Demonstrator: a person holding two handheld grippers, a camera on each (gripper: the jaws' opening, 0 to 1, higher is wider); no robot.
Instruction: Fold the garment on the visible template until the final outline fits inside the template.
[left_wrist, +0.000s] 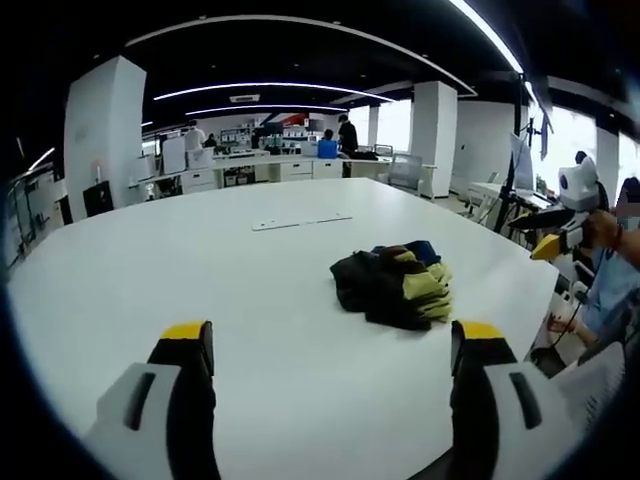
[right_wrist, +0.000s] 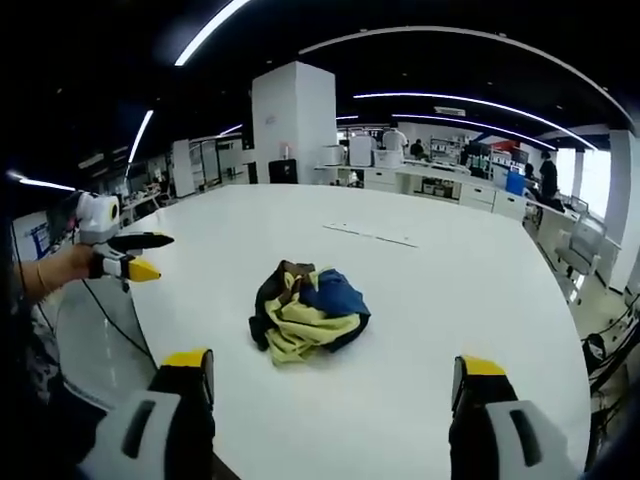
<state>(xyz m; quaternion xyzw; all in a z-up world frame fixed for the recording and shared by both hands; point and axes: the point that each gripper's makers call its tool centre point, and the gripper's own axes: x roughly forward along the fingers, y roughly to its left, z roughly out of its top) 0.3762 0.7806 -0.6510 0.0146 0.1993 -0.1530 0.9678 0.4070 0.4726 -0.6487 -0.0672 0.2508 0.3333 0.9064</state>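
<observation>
A crumpled garment (left_wrist: 393, 286) in black, yellow and blue lies bunched on the white table (left_wrist: 200, 260). In the left gripper view my left gripper (left_wrist: 333, 340) stands open over the table's near edge, short of the heap, with nothing between its yellow-tipped jaws. My right gripper (right_wrist: 335, 362) is open as well, facing the same garment (right_wrist: 305, 311) from the opposite side. Each gripper appears in the other's view, held by a hand beyond the table edge: the right one (left_wrist: 552, 232) and the left one (right_wrist: 150, 255). A thin pale line mark (left_wrist: 300, 222) runs across the table behind the garment.
The table's curved edge (right_wrist: 140, 330) runs close under both grippers. A person in a light blue top (left_wrist: 612, 290) stands at the right edge of the left gripper view. White pillars (right_wrist: 292, 122), desks and people fill the office behind.
</observation>
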